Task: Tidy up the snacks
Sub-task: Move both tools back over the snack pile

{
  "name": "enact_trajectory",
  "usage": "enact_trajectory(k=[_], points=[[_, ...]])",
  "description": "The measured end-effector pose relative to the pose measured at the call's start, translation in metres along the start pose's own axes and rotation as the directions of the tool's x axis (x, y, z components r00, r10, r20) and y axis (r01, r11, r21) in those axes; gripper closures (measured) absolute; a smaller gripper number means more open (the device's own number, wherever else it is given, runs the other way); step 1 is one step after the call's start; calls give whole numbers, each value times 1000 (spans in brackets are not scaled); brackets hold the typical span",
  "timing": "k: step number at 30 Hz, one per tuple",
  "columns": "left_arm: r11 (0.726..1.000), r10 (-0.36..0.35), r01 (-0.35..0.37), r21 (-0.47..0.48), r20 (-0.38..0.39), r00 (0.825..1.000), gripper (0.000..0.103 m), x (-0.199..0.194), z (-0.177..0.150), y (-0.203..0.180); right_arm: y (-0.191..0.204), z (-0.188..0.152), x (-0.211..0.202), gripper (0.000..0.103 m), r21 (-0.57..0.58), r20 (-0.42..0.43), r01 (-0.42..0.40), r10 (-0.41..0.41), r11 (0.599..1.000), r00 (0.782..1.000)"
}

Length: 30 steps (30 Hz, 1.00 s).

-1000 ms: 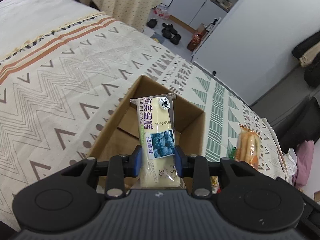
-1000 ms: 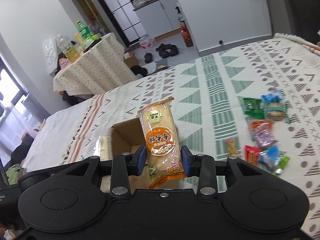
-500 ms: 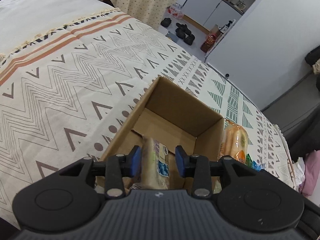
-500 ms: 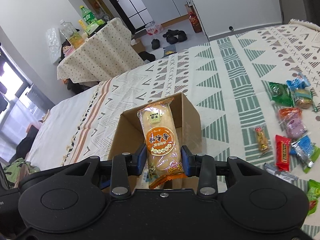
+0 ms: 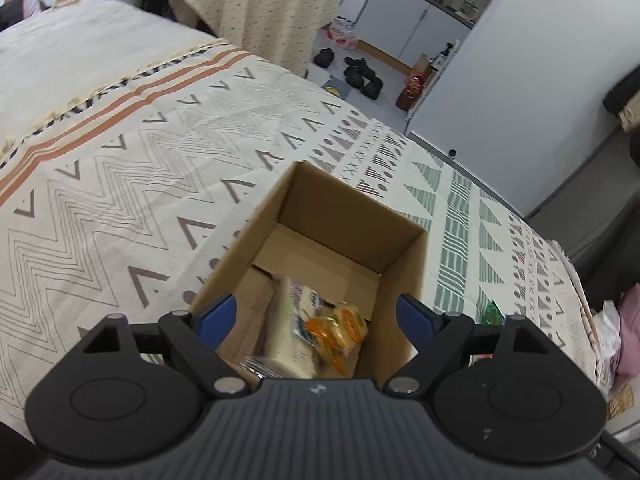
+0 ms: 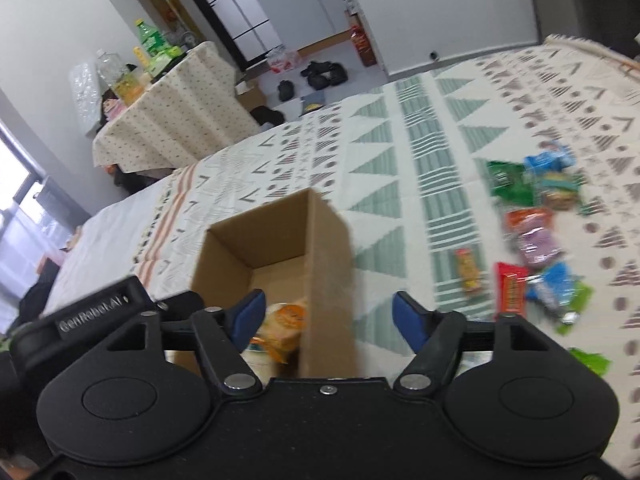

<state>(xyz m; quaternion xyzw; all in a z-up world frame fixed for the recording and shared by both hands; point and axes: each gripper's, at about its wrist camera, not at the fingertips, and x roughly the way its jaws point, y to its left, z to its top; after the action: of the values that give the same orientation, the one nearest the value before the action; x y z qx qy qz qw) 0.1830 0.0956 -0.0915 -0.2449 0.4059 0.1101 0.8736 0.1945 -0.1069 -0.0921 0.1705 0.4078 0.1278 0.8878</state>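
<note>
An open cardboard box (image 5: pixel 404 276) (image 6: pixel 328 232) stands on the patterned bed cover. Inside it lie a pale blueberry cake packet (image 5: pixel 294 320) and an orange bread packet (image 5: pixel 340 330) (image 6: pixel 286 326), both blurred. My left gripper (image 5: pixel 316 314) hangs over the box mouth, jaws opening wide, pads touching nothing. My right gripper (image 6: pixel 328 314) is above the box's near right wall, jaws opening too, with the orange packet below and free of the pads. Several loose snack packets (image 6: pixel 536 240) lie scattered on the cover to the right.
A table with a dotted cloth (image 6: pixel 168 116) carrying bottles stands beyond the bed. Shoes (image 5: pixel 360 76) lie on the floor by white cabinets. A white wall panel (image 5: pixel 512 80) rises past the bed's far edge. The left gripper's body (image 6: pixel 92 312) shows beside the right one.
Both grippers let go: the blueberry cake packet and the orange bread packet dropped from between the pads into the box. Both pairs of jaws went from shut to wide apart.
</note>
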Motion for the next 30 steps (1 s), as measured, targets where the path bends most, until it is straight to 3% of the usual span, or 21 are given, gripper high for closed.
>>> enact_trajectory(k=[5,13,30], points=[[998,-15,15,58,10,1000,16,-5,-13,-20,-23,-5,-23,16,-13,25,57,-56,998,998],[984,-88,79,161,52,995,5,-16,-34,-51,-70,-14,-50,9,26,46,134,-135,991,990],[940,-164,168,298,-39,986,3,-13,-86,-99,-140,-35,-86,5,116,43,188,-194,975,980]])
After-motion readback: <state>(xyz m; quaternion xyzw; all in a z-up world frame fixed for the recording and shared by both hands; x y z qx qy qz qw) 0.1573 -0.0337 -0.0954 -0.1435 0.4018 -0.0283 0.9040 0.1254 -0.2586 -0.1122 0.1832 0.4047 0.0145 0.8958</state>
